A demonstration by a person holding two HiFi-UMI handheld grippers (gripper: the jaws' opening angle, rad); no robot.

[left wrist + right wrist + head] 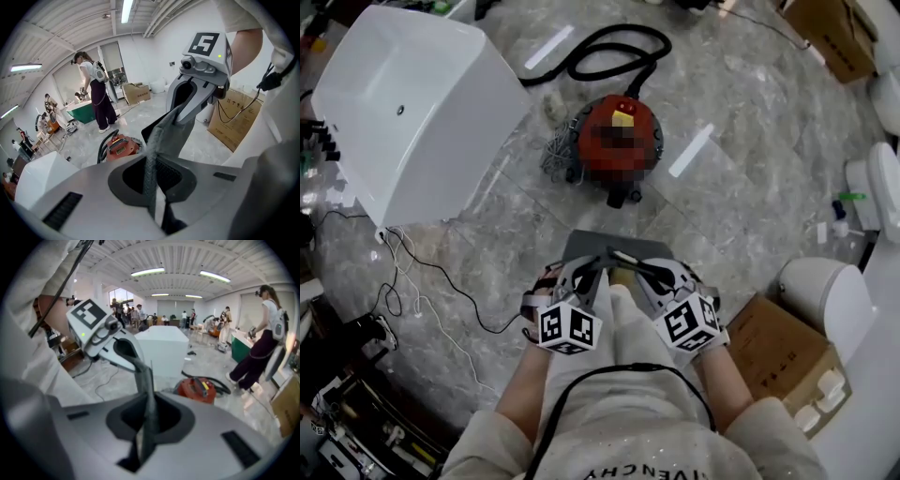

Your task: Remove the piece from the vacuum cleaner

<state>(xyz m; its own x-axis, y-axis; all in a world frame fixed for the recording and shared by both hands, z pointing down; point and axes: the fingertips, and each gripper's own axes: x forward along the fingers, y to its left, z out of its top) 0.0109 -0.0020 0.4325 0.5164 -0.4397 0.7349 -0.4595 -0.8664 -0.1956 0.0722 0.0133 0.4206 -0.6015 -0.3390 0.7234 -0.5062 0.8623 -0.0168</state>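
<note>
The red vacuum cleaner (619, 141) stands on the marble floor, well beyond and below my hands; it also shows as the vacuum cleaner (123, 146) and the vacuum cleaner (197, 390) in the gripper views. A flat dark grey piece (592, 246) hangs in the air between both grippers, apart from the vacuum. My left gripper (592, 274) is shut on its left edge and my right gripper (630, 270) on its right edge. In the left gripper view the grey piece (164, 136) runs from my own jaws up to the right gripper (190, 110). In the right gripper view the piece (145, 380) reaches the left gripper (124, 352).
A big white tub-like housing (412, 112) lies at the left. The vacuum's black hose (609, 47) loops behind it. Thin cables (422, 281) trail on the floor at the left. A cardboard box (778, 352) and white porcelain fixtures (825, 291) stand at the right. People stand farther off.
</note>
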